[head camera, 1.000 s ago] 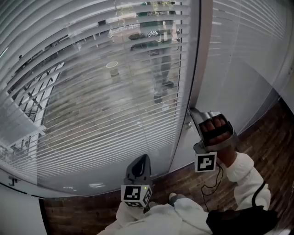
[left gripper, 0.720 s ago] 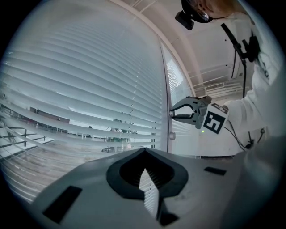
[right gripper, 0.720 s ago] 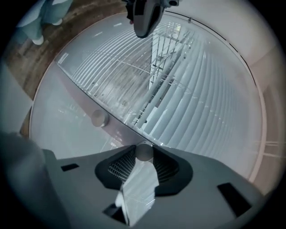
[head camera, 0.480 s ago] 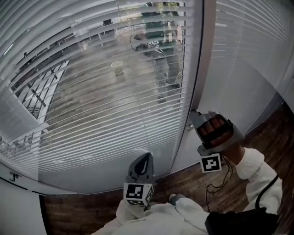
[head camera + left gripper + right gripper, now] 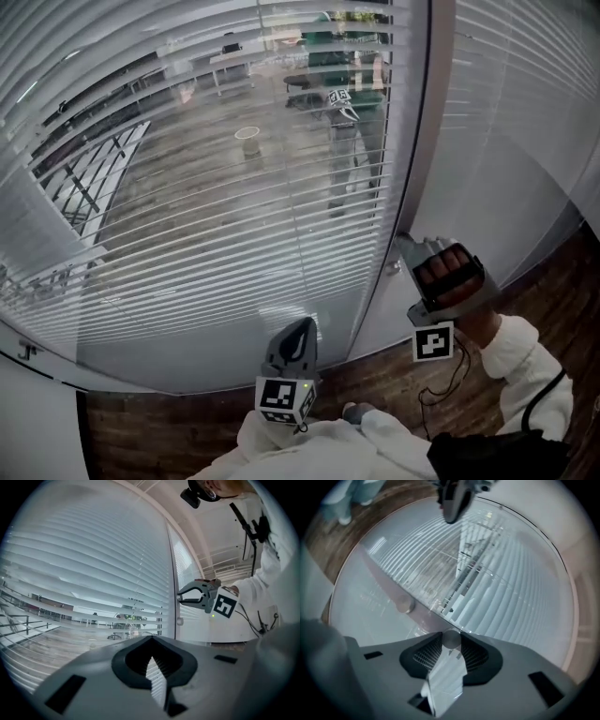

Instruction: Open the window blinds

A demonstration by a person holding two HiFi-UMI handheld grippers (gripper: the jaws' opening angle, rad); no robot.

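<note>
- The window blinds (image 5: 216,187) hang inside the big glass pane; their thin white slats are tipped flat enough that the wooden deck (image 5: 169,178) outside shows between them
- A second set of blinds (image 5: 511,75) hangs in the pane on the right, and it looks whiter and more closed
- A tall grey frame (image 5: 417,169) stands between the two panes
- A small round knob (image 5: 451,639) sits right by the frame, at the edge of the blinds
- The right gripper (image 5: 181,596) is up against the frame, and its two jaws pinch that knob at their tips
- Another round knob (image 5: 405,605) sits near it on the frame, outside the jaws
- The left gripper (image 5: 300,326) is held low, well apart from the blinds; its jaws are pressed together with nothing in them
- Each gripper has a cube with black and white square marks, and a tiny green light glows on each
- A white sleeve (image 5: 511,352) reaches up to the right gripper
- A brown wood floor (image 5: 553,281) lies below the window
</note>
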